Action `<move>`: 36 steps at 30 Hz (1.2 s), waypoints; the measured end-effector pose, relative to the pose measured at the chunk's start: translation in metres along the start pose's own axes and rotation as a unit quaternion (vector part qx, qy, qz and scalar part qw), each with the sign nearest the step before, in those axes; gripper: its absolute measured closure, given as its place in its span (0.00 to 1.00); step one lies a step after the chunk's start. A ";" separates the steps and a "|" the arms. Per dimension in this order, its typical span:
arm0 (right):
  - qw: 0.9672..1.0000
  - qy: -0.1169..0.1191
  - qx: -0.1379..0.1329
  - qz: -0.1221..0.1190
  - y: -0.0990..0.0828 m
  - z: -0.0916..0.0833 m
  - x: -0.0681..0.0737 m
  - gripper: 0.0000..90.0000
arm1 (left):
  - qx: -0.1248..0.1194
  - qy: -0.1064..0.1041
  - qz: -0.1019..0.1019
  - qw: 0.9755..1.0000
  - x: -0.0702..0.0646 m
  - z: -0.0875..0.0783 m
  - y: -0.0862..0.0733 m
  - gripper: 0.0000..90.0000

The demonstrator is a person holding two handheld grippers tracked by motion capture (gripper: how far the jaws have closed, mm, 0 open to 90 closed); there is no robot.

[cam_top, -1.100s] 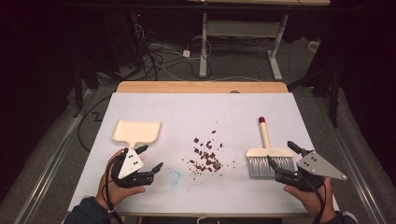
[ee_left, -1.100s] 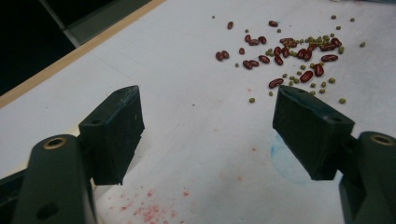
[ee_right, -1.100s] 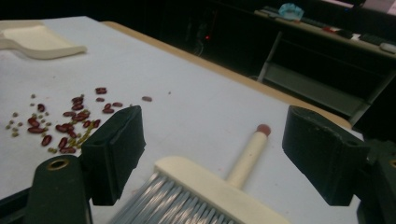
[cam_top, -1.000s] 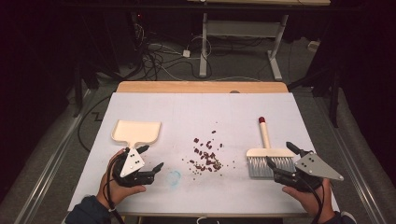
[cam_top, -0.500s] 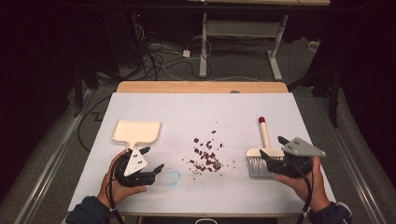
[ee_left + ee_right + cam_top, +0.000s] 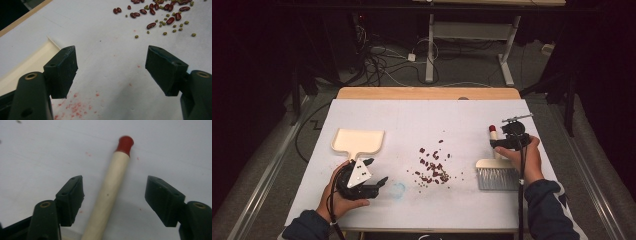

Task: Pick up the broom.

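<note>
Grasp phase of a sweeping task. The right gripper straddles the hand brush's handle at the bench's right side; its jaws have just been closing, pads not yet touching. Next: pinch the handle. The left gripper rests spread and empty beside the dustpan, left of the spilled beans.

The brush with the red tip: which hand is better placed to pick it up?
The right. The right gripper straddles the brush handle, its fingers just closing, not yet touching. The left gripper sits across the beans.
</note>
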State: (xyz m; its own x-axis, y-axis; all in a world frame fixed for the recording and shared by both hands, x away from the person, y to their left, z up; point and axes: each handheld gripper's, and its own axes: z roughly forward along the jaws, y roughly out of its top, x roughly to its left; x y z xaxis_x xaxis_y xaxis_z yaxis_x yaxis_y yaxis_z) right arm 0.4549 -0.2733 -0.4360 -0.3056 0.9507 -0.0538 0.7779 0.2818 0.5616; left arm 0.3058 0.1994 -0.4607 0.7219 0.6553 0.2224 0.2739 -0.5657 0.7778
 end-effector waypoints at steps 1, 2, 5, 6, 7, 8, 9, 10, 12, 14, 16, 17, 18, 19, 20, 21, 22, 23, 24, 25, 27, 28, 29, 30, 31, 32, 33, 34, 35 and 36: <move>1.000 0.002 0.014 -0.002 0.000 0.007 0.000 0.46 | 0.002 -0.001 0.001 1.000 0.000 0.000 0.000 0.28; 1.000 0.006 0.025 0.001 -0.001 0.012 0.000 0.50 | 0.002 -0.001 0.002 1.000 0.000 0.000 0.000 0.27; 1.000 0.009 0.026 -0.011 -0.002 0.018 0.003 0.56 | 0.002 -0.003 0.003 1.000 -0.001 0.000 0.000 0.28; 1.000 0.010 0.024 -0.009 -0.002 0.018 0.004 0.60 | 0.004 -0.003 0.006 1.000 -0.002 0.000 0.000 0.28; 1.000 0.009 0.021 -0.013 -0.002 0.019 0.006 0.64 | 0.005 -0.002 0.008 1.000 -0.003 -0.001 0.001 0.28; 1.000 0.011 0.014 -0.015 -0.002 0.019 0.009 0.69 | 0.005 -0.003 0.010 1.000 -0.004 -0.001 0.001 0.28; 1.000 0.007 0.013 -0.019 -0.002 0.019 0.010 0.69 | 0.004 -0.003 0.012 1.000 -0.004 -0.002 0.002 0.28; 1.000 0.007 0.013 -0.019 -0.002 0.019 0.010 0.69 | 0.003 -0.003 0.015 1.000 -0.005 -0.002 0.002 0.28; 1.000 0.005 0.009 -0.019 -0.004 0.019 0.011 0.69 | 0.003 -0.002 0.018 1.000 -0.007 -0.003 0.002 0.28; 1.000 0.006 0.006 -0.020 -0.004 0.019 0.011 0.70 | 0.003 0.000 0.019 1.000 -0.007 -0.004 0.002 0.28; 1.000 0.007 0.002 -0.021 -0.005 0.019 0.012 0.73 | 0.004 0.000 0.017 1.000 -0.007 -0.004 0.002 0.28; 1.000 0.007 0.003 -0.028 -0.004 0.019 0.013 0.76 | 0.004 0.000 0.015 1.000 -0.007 -0.004 0.002 0.28; 0.999 0.009 0.001 -0.032 -0.004 0.019 0.014 0.78 | 0.004 0.000 0.014 1.000 -0.007 -0.003 0.002 0.28; 0.999 0.007 0.000 -0.039 -0.004 0.019 0.015 0.78 | 0.006 0.000 0.014 1.000 -0.007 -0.003 0.002 0.28; 0.999 0.003 -0.003 -0.041 -0.005 0.019 0.016 0.78 | 0.006 0.001 0.015 1.000 -0.007 -0.003 0.002 0.28; 0.999 0.004 -0.009 -0.039 -0.006 0.019 0.016 0.78 | 0.006 0.001 0.015 1.000 -0.007 -0.003 0.002 0.28; 0.999 0.008 -0.020 -0.041 -0.008 0.017 0.015 0.78 | 0.005 0.001 0.015 1.000 -0.007 -0.003 0.002 0.28; 0.999 0.008 -0.020 -0.041 -0.008 0.017 0.015 0.78 | 0.004 0.002 0.015 1.000 -0.007 -0.003 0.003 0.28; 0.998 0.014 -0.037 -0.040 -0.010 0.013 0.014 0.78 | 0.004 0.002 0.015 1.000 -0.007 -0.003 0.003 0.28; 0.998 0.017 -0.047 -0.041 -0.011 0.010 0.013 0.78 | 0.005 0.003 0.014 1.000 -0.007 -0.003 0.002 0.28; 0.997 0.015 -0.065 -0.044 -0.012 0.003 0.013 0.78 | 0.005 0.003 0.013 1.000 -0.006 -0.003 0.002 0.28; 0.997 0.015 -0.065 -0.044 -0.012 0.003 0.013 0.78 | 0.005 0.003 0.011 1.000 -0.006 -0.004 0.002 0.28; 0.995 0.024 -0.089 -0.044 -0.014 -0.007 0.012 0.78 | 0.004 0.003 0.010 1.000 -0.006 -0.004 0.002 0.28; 0.994 0.024 -0.097 -0.043 -0.015 -0.010 0.012 0.78 | 0.003 0.003 0.010 1.000 -0.007 -0.004 0.002 0.28; 0.993 0.025 -0.106 -0.043 -0.016 -0.015 0.012 0.78 | 0.003 0.003 0.010 1.000 -0.007 -0.004 0.002 0.28; 0.992 0.022 -0.115 -0.043 -0.017 -0.021 0.012 0.78 | 0.002 0.002 0.011 1.000 -0.007 -0.004 0.003 0.28; 0.991 0.021 -0.123 -0.044 -0.018 -0.027 0.012 0.78 | 0.002 0.002 0.011 1.000 -0.007 -0.004 0.003 0.28; 0.990 0.023 -0.132 -0.047 -0.019 -0.033 0.012 0.78 | 0.001 -0.004 0.006 1.000 -0.007 -0.002 0.004 0.28; 0.988 0.025 -0.143 -0.048 -0.020 -0.039 0.012 0.78 | -0.001 -0.007 0.003 1.000 -0.008 -0.002 0.006 0.28; 0.987 0.026 -0.153 -0.051 -0.021 -0.045 0.012 0.78 | -0.004 -0.010 0.002 1.000 -0.008 -0.001 0.008 0.28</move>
State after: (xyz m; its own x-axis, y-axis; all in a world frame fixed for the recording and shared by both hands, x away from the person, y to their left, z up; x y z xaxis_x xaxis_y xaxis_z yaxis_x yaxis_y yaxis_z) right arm 0.4106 -0.2736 -0.4113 -0.4072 0.9094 -0.0845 0.5419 0.3151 0.7792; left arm 0.3014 0.1904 -0.4556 0.7354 0.6433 0.2130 0.2669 -0.5638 0.7816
